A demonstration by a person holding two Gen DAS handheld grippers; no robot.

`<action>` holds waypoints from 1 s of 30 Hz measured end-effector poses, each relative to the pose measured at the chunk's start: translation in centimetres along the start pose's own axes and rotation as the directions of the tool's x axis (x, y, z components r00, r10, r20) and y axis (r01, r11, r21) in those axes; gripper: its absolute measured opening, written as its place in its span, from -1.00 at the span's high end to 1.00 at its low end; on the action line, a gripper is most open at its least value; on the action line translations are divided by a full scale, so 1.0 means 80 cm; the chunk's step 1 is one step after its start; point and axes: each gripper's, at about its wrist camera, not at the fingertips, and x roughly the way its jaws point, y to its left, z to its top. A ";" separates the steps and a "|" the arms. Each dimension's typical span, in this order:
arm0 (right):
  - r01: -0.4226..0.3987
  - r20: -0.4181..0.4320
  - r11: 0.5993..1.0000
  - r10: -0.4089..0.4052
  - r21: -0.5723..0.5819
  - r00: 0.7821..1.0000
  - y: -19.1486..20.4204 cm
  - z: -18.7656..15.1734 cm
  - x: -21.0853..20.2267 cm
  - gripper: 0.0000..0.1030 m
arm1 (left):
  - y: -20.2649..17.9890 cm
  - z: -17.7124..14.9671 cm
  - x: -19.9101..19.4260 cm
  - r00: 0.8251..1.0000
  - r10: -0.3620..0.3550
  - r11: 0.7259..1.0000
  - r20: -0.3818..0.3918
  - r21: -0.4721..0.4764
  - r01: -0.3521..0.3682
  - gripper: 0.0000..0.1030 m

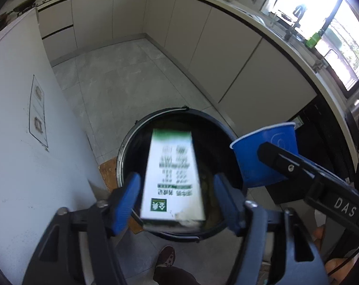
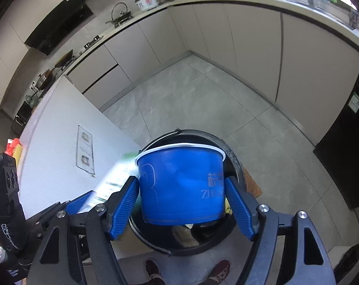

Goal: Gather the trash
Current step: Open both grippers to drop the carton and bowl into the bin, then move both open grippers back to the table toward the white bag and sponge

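Two views show your grippers over one black bin on a grey tiled kitchen floor.

Left wrist view: your left gripper points down into the round black bin. Its blue fingers stand apart, with a white and green carton between them. Gaps show on both sides of the carton, so the fingers do not press on it; it is blurred and sits over the bin's mouth. To the right, your right gripper reaches in with a blue paper cup above the bin's right rim. A white cabinet side fills the left, and beige cupboards curve along the far wall.

Right wrist view: your right gripper has the blue paper cup between its blue fingers, mouth facing away. The left finger lies close against the cup wall; the right finger stands slightly clear, so whether the cup is gripped cannot be told. The black bin lies directly beneath. The blurred carton appears at the left, beside the left gripper's finger. Your shoes show near the bottom edge.
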 end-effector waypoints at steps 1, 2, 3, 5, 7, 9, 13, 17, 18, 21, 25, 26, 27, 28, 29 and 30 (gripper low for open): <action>-0.005 -0.005 1.000 0.005 0.002 1.000 -0.001 0.004 0.008 -0.59 | 0.002 0.001 0.000 1.000 0.002 1.000 0.004 -0.006 -0.002 -0.51; -0.008 -0.005 1.000 0.008 0.005 1.000 -0.003 0.006 0.014 -0.63 | 0.005 0.001 0.001 1.000 0.006 1.000 0.008 -0.013 -0.006 -0.51; -0.001 -0.002 1.000 0.001 0.004 1.000 -0.004 0.009 0.018 -0.65 | 0.008 0.002 0.000 1.000 0.019 1.000 0.017 -0.023 -0.019 -0.51; 0.003 0.005 1.000 -0.003 -0.007 1.000 -0.003 0.013 0.024 -0.65 | 0.015 0.004 -0.004 0.999 0.034 0.999 0.037 -0.041 -0.032 -0.51; 0.012 0.019 1.000 -0.012 -0.004 1.000 -0.002 0.015 0.023 -0.65 | 0.023 0.005 -0.010 0.998 0.049 0.998 0.048 -0.053 -0.046 -0.51; 0.029 0.026 1.000 -0.029 -0.009 0.999 0.003 0.014 0.020 -0.65 | 0.024 0.007 -0.018 0.997 0.060 0.997 0.053 -0.055 -0.058 -0.51; 0.067 0.022 0.998 -0.067 -0.005 0.998 0.013 0.015 0.011 -0.65 | 0.024 0.010 -0.035 0.997 0.062 0.997 0.052 -0.051 -0.060 -0.51; 0.080 0.019 0.997 -0.080 -0.015 0.997 0.022 0.016 -0.003 -0.65 | 0.021 0.020 -0.052 0.997 0.049 0.998 0.062 -0.039 -0.047 -0.51; 0.084 0.022 0.996 -0.083 -0.017 0.996 0.025 0.015 -0.009 -0.65 | 0.019 0.020 -0.062 0.997 0.047 0.998 0.068 -0.034 -0.045 -0.51; 0.083 0.025 0.997 -0.083 -0.009 0.996 0.037 0.013 -0.029 -0.65 | 0.020 0.022 -0.085 0.996 0.033 0.999 0.085 -0.026 -0.031 -0.51; 0.069 0.017 0.998 -0.069 0.004 0.997 0.054 0.011 -0.051 -0.65 | 0.028 0.025 -0.110 0.995 0.009 0.999 0.097 -0.036 -0.005 -0.51; 0.066 0.021 0.998 -0.066 0.004 0.998 0.059 0.011 -0.057 -0.65 | 0.031 0.025 -0.119 0.995 0.003 0.999 0.103 -0.040 0.001 -0.51; 0.062 0.026 0.998 -0.063 0.002 0.998 0.065 0.008 -0.061 -0.65 | 0.034 0.024 -0.128 0.994 -0.001 0.999 0.112 -0.044 0.006 -0.51; 0.058 0.033 0.998 -0.058 -0.004 0.998 0.075 0.007 -0.069 -0.65 | 0.037 0.023 -0.134 0.992 -0.001 0.999 0.122 -0.045 0.006 -0.51; 0.056 0.037 0.998 -0.055 -0.008 0.998 0.082 0.007 -0.074 -0.65 | 0.040 0.023 -0.140 0.991 0.000 0.999 0.131 -0.046 0.006 -0.51; 0.052 0.040 0.999 -0.052 -0.010 0.998 0.087 0.006 -0.077 -0.65 | 0.044 0.022 -0.149 0.990 -0.001 0.999 0.138 -0.047 0.007 -0.51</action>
